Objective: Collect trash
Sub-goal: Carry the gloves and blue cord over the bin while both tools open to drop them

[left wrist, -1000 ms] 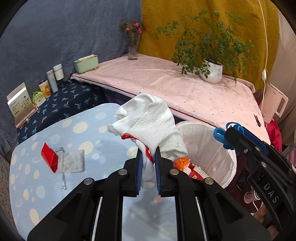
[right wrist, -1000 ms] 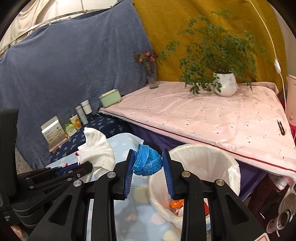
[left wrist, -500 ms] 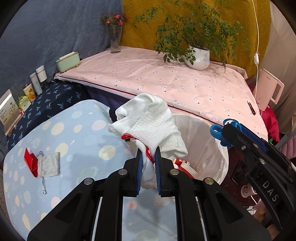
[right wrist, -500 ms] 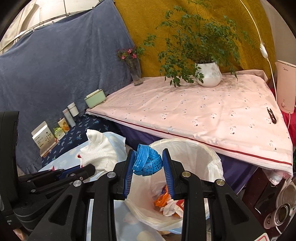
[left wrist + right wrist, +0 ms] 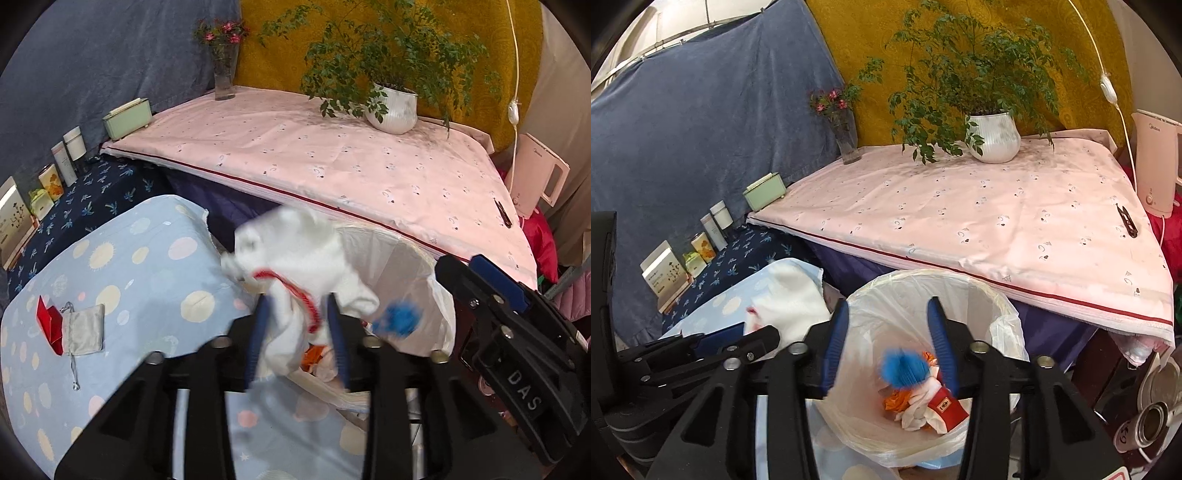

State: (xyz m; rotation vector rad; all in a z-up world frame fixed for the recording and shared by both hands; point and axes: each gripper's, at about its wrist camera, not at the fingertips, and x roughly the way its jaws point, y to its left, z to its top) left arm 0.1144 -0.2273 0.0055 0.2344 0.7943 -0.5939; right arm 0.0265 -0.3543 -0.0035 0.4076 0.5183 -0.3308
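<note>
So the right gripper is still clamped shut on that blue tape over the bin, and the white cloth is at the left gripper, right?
Not quite. In the right wrist view the right gripper is open, and the blue tape measure, blurred, is below its fingers, over the trash bin. The white cloth is at the left gripper.

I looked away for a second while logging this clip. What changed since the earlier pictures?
Both hand-held grippers opened. The right hand-held gripper let go of the blue tape measure, now blurred, dropping into the lined trash bin. The left hand-held gripper spread its fingers, so the white cloth is loose between them, above the bin's edge. The red packet and grey pouch stayed put.
</note>
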